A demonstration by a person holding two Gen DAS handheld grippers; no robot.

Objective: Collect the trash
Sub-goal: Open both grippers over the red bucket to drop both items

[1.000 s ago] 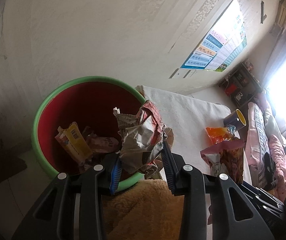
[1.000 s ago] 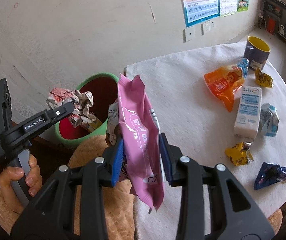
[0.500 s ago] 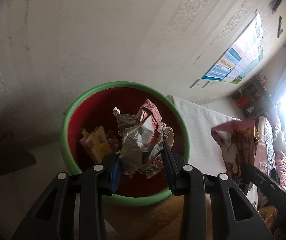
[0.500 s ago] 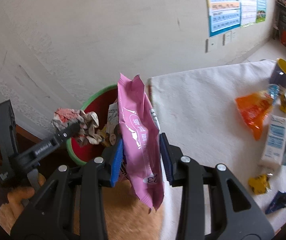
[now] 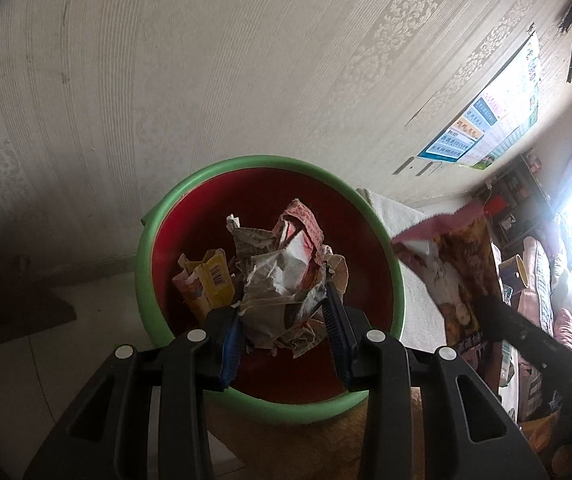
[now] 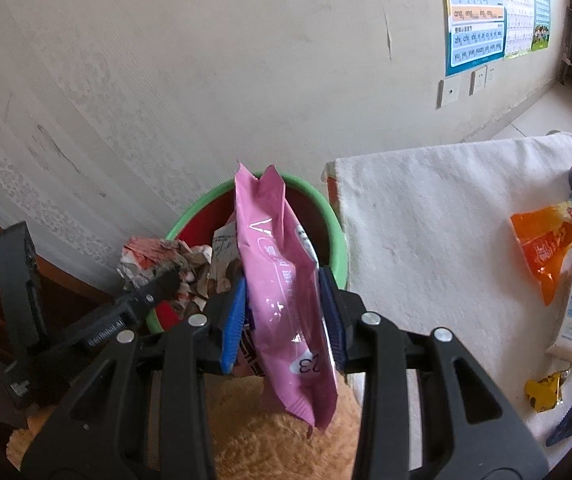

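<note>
left claw point(image 5: 284, 322) clamped on crumpled paper point(image 5: 286, 280) over green-rimmed bin point(image 5: 146, 264) | right claw point(image 6: 282, 312) clamped on pink packet point(image 6: 282, 280) at bin's near rim | wrappers lie right on white-clothed bench point(image 6: 426, 220) | wall behind

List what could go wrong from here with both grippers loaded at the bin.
1. The left gripper holds the crumpled paper wad over the green-rimmed bin; loose flaps may snag on a pad at release.
2. The right gripper holds the pink packet near the bin's table-side rim; released here, it may land outside.
3. The grippers are close together over one bin and could bump.
</note>
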